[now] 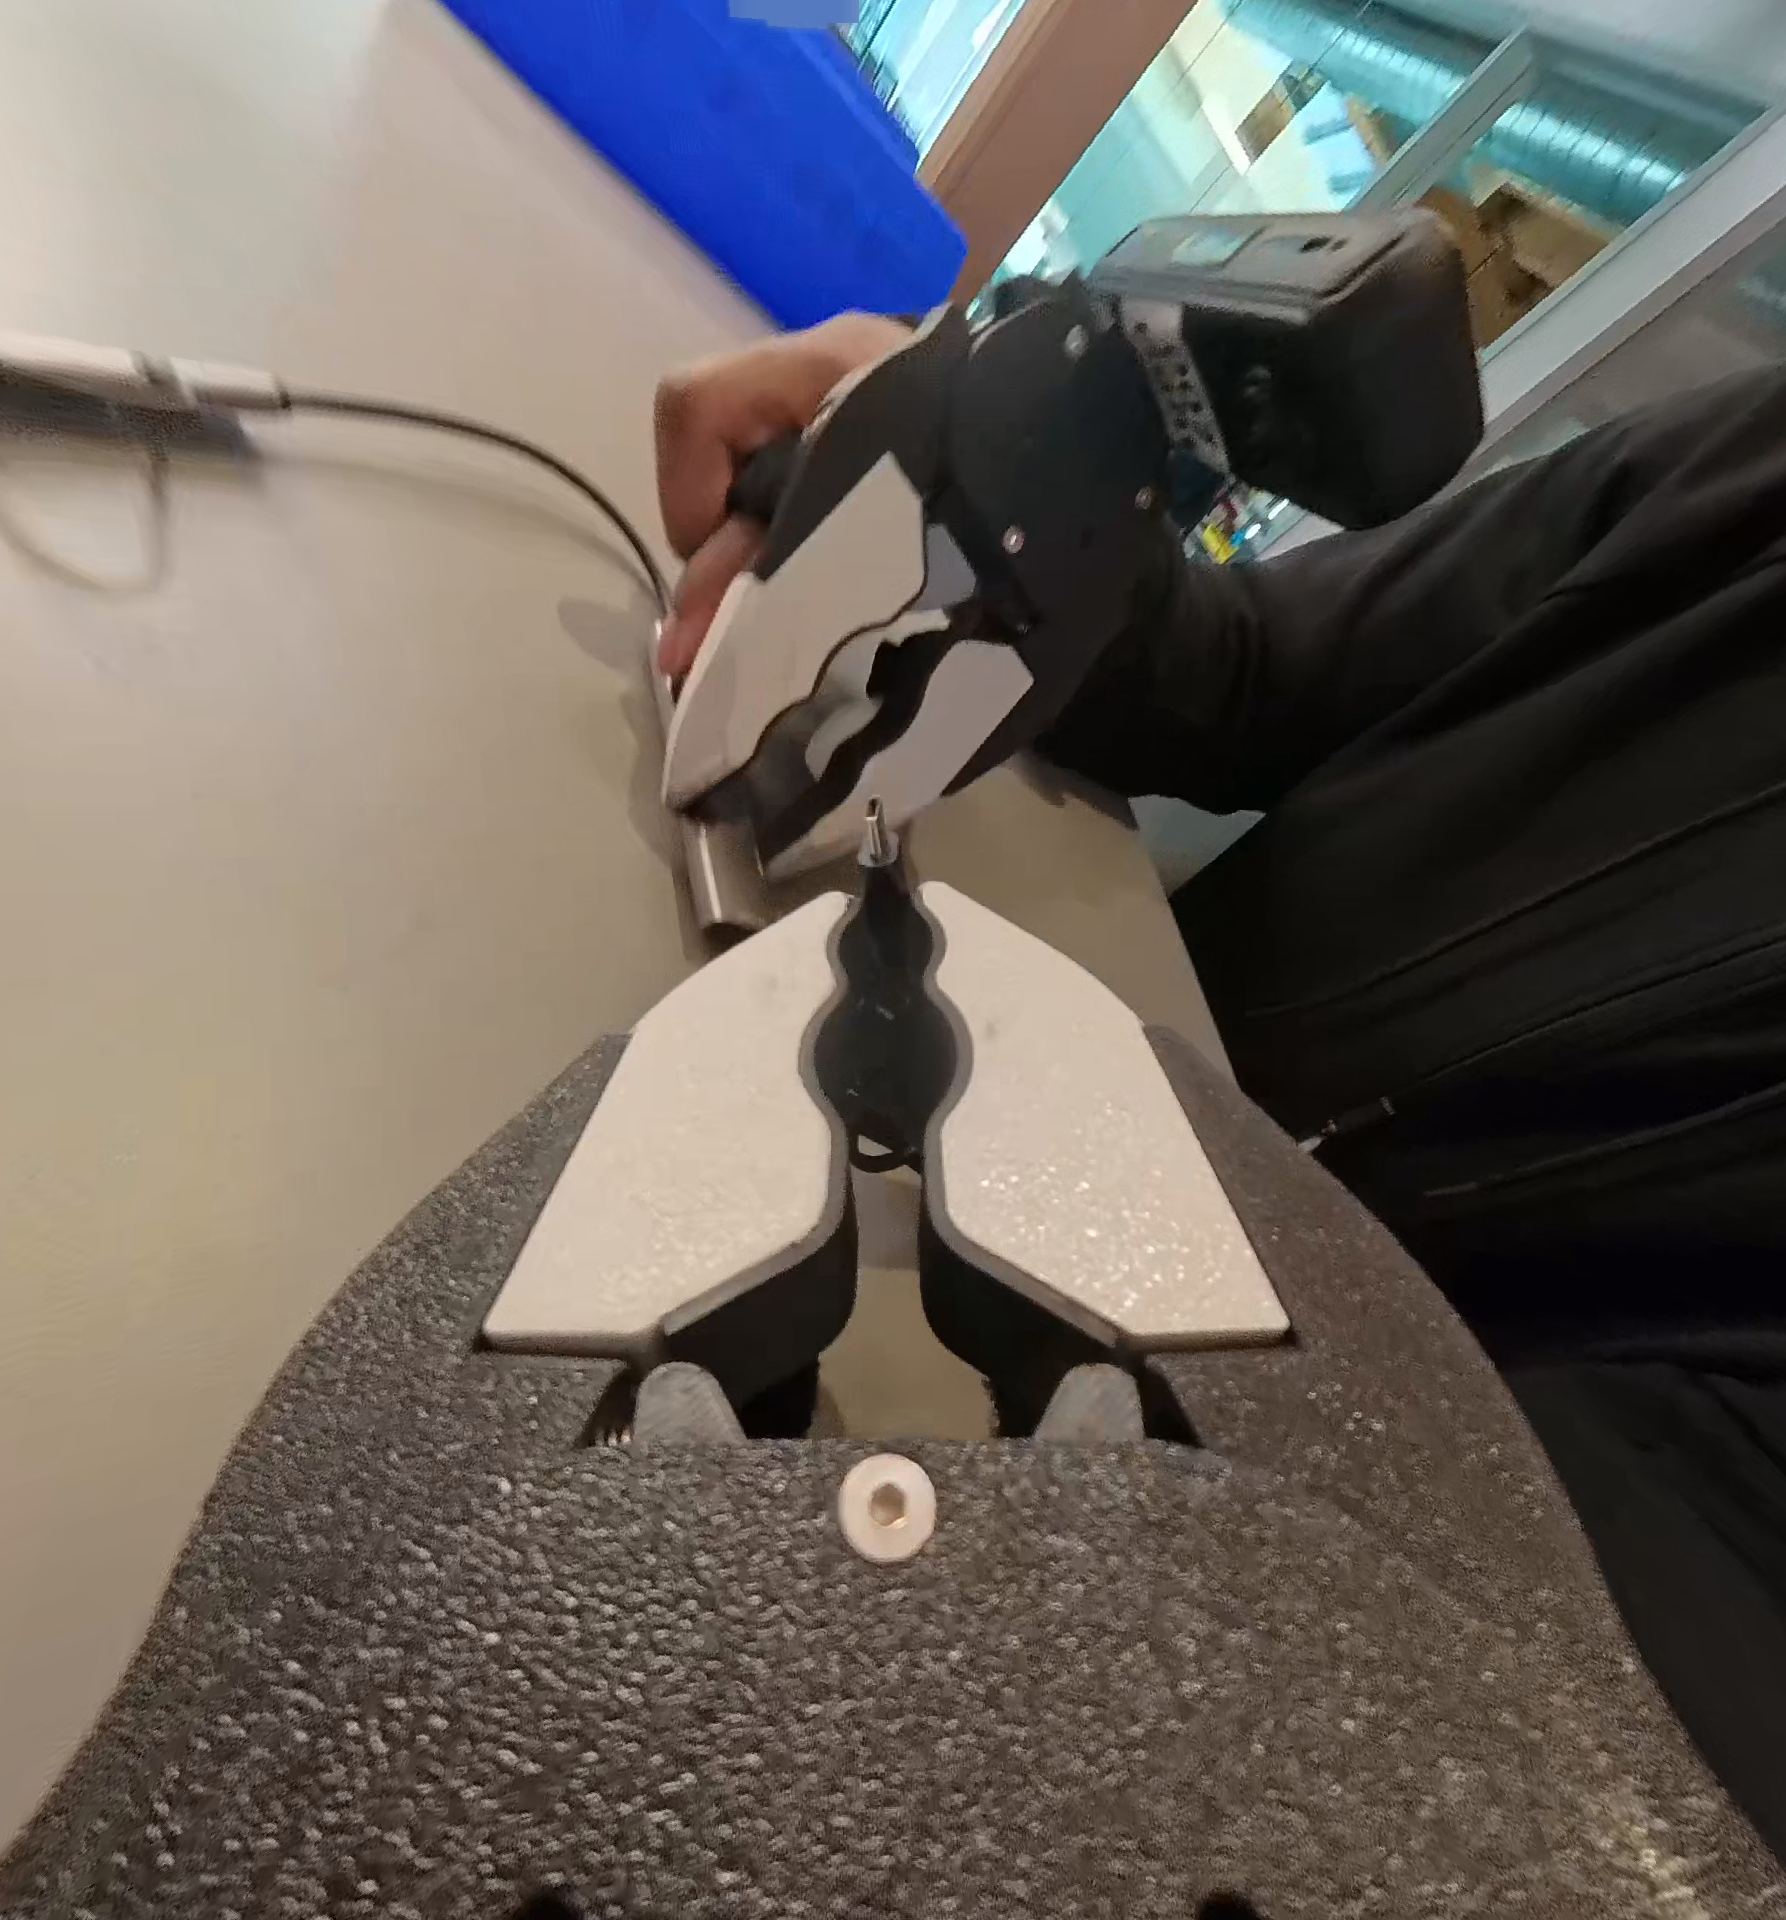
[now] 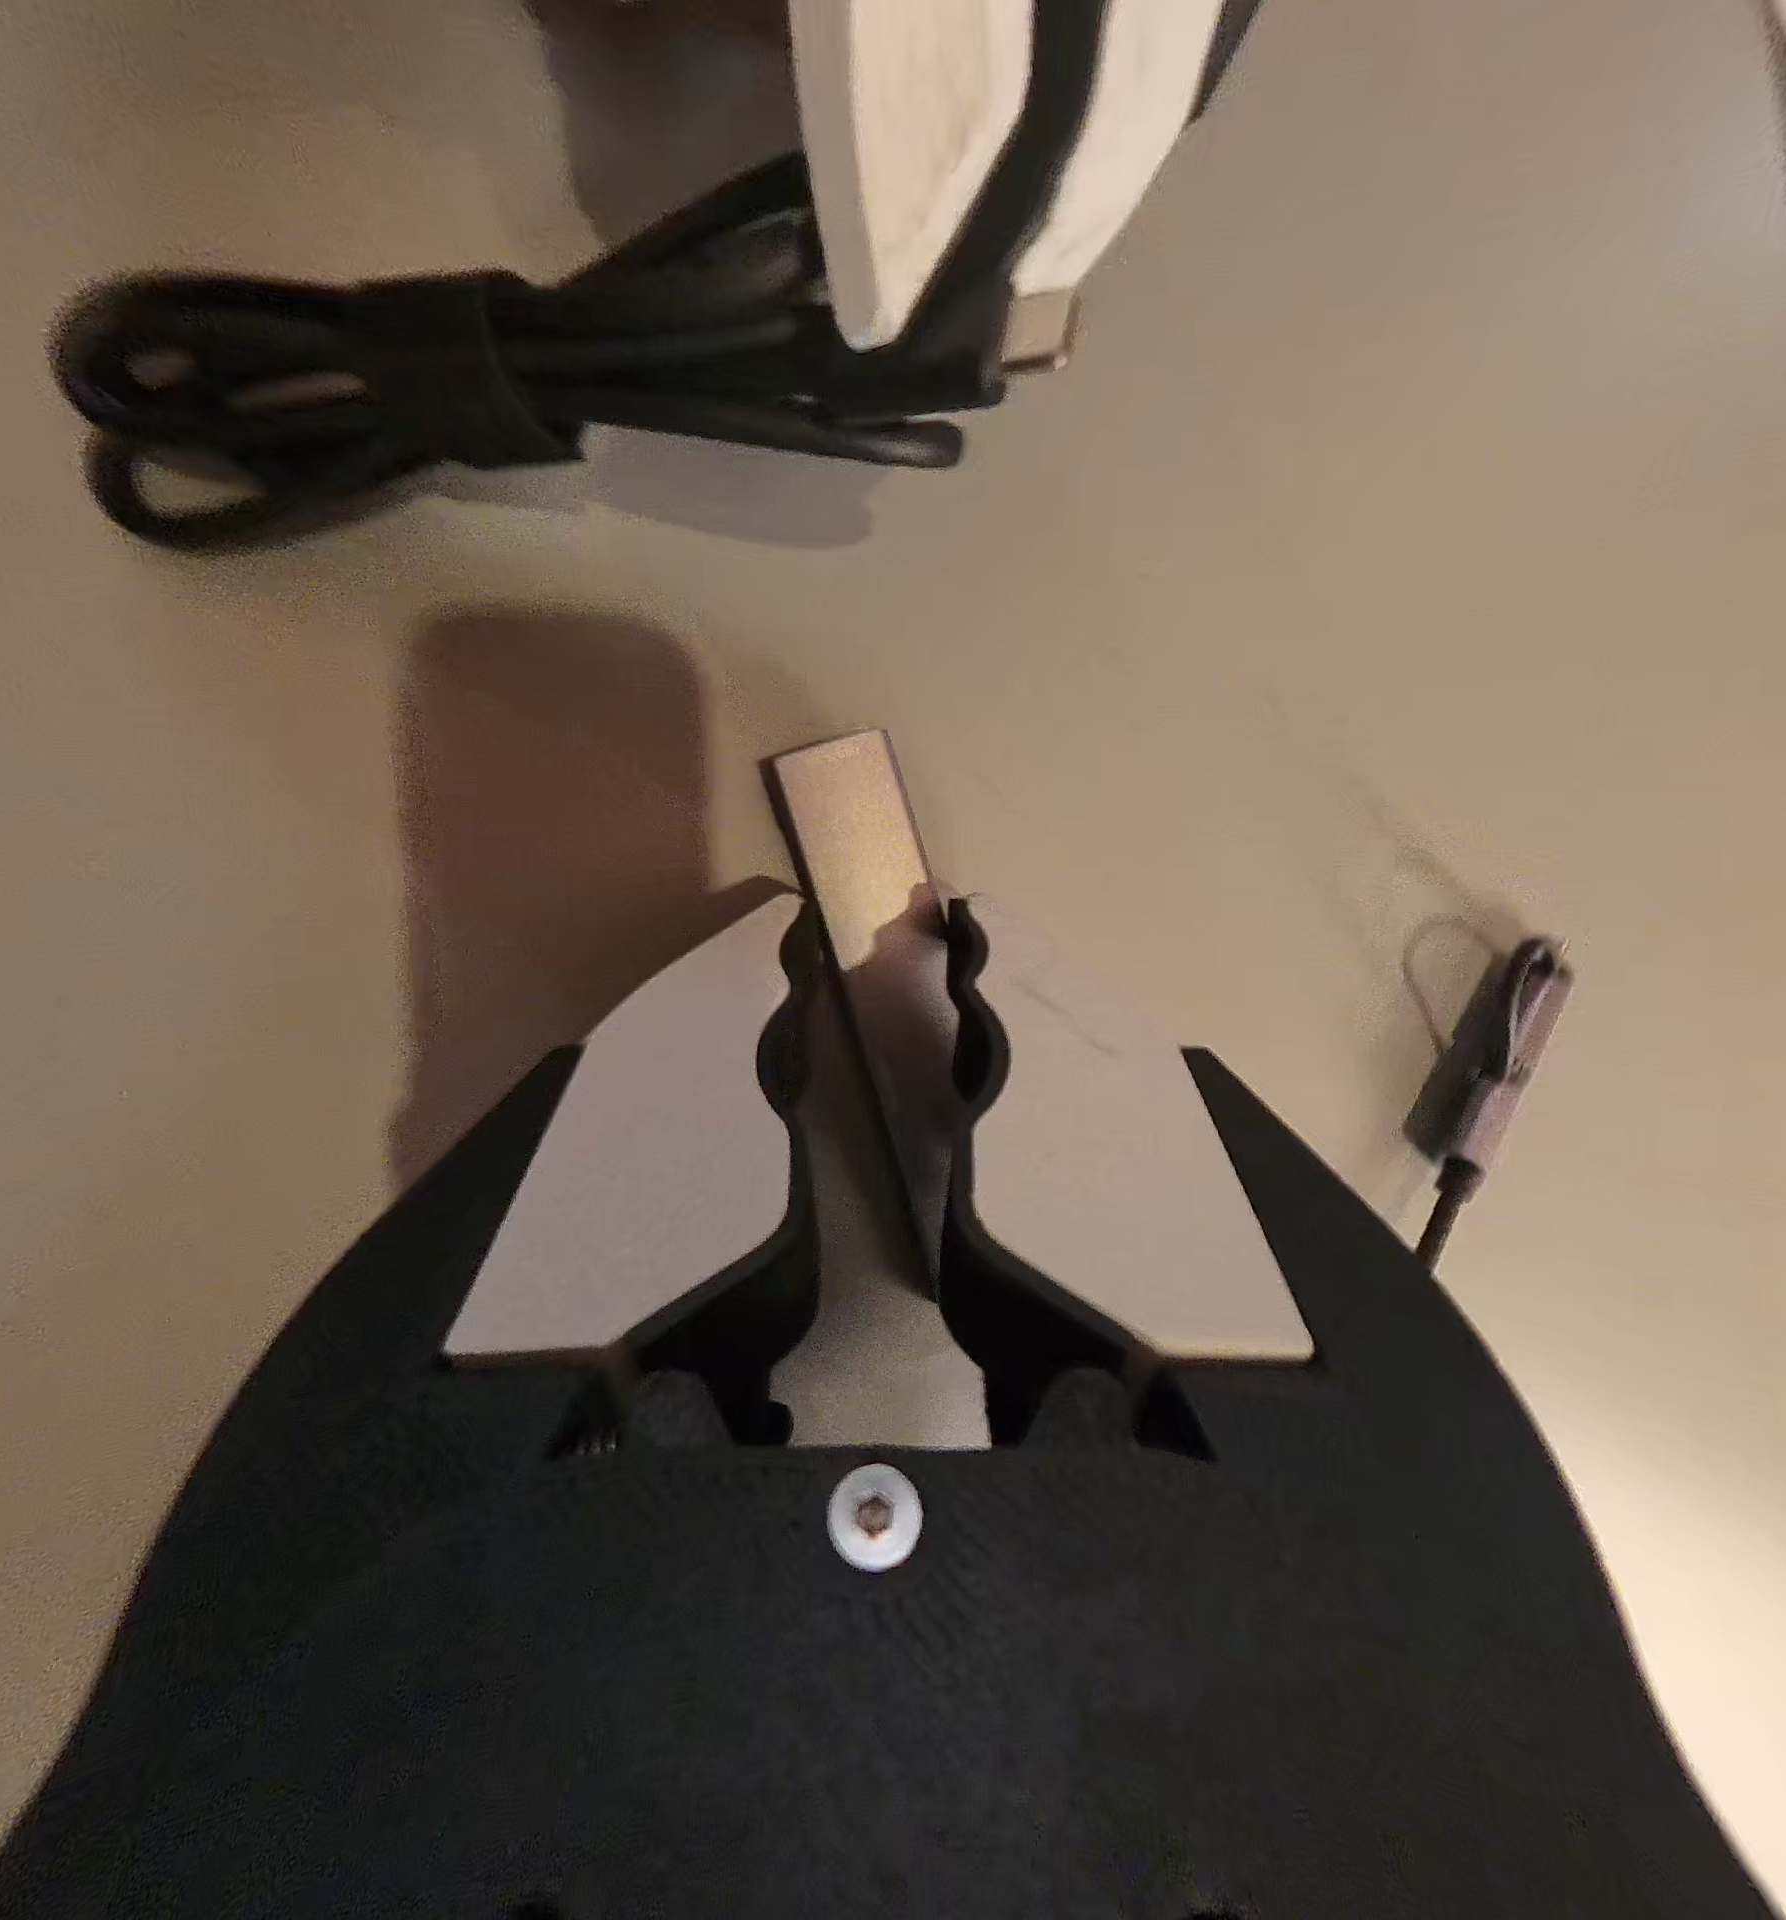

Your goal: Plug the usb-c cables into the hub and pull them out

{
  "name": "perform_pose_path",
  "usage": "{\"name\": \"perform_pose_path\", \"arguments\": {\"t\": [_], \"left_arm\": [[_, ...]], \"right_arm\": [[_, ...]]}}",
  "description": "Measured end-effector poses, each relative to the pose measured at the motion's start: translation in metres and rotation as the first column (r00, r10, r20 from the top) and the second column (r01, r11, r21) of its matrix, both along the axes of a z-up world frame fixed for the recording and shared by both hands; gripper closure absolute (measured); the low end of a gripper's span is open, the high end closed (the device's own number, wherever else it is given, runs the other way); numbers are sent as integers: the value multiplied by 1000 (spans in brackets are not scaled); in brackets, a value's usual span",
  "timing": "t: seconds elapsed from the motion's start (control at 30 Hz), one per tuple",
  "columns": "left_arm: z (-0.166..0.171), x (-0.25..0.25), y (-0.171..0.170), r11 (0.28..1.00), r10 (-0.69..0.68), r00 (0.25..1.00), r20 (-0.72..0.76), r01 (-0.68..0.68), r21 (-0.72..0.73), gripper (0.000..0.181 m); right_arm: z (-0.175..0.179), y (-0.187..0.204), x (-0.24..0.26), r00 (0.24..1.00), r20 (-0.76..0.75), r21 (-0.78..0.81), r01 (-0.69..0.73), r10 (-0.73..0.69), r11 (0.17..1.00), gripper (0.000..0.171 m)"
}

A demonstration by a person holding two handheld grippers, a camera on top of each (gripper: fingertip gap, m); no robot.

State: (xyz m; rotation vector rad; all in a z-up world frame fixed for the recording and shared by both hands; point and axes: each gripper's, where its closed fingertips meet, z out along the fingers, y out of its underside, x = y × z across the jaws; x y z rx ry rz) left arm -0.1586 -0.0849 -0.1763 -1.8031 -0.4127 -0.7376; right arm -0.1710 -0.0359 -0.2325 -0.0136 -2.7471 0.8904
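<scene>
Worktop (image 2: 1388,520) of pale beige laminate carries everything, and on it the right tool (image 2: 884,914) is clamped on the flat grey metal hub (image 2: 847,831), which lies on that surface with its far end poking past the fingertips. The left tool (image 1: 887,894) is pinched on a black usb-c cable (image 1: 873,831) whose silver plug sticks out just short of the hub (image 1: 712,862), not yet in it. The bundled black rest of that cable (image 2: 453,384) lies behind, and the hub's own grey lead plug (image 2: 1491,1049) rests apart at the right.
</scene>
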Motion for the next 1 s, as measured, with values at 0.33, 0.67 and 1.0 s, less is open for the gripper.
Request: {"name": "perform_pose_path", "arguments": {"t": [0.33,0.67,1.0], "left_arm": [[-36,9,21,966,-67,998,-15,61,-251,174],[-43,11,31,953,-79,997,-17,71,-296,173],[-44,9,31,951,-70,997,-28,58,-302,173]], "right_arm": [[16,18,-13,940,-334,-109,-108,66,988,149],[16,15,-17,868,-487,-91,-165,101,982,149],[15,11,-12,804,-569,-32,-229,171,973,150]]}}
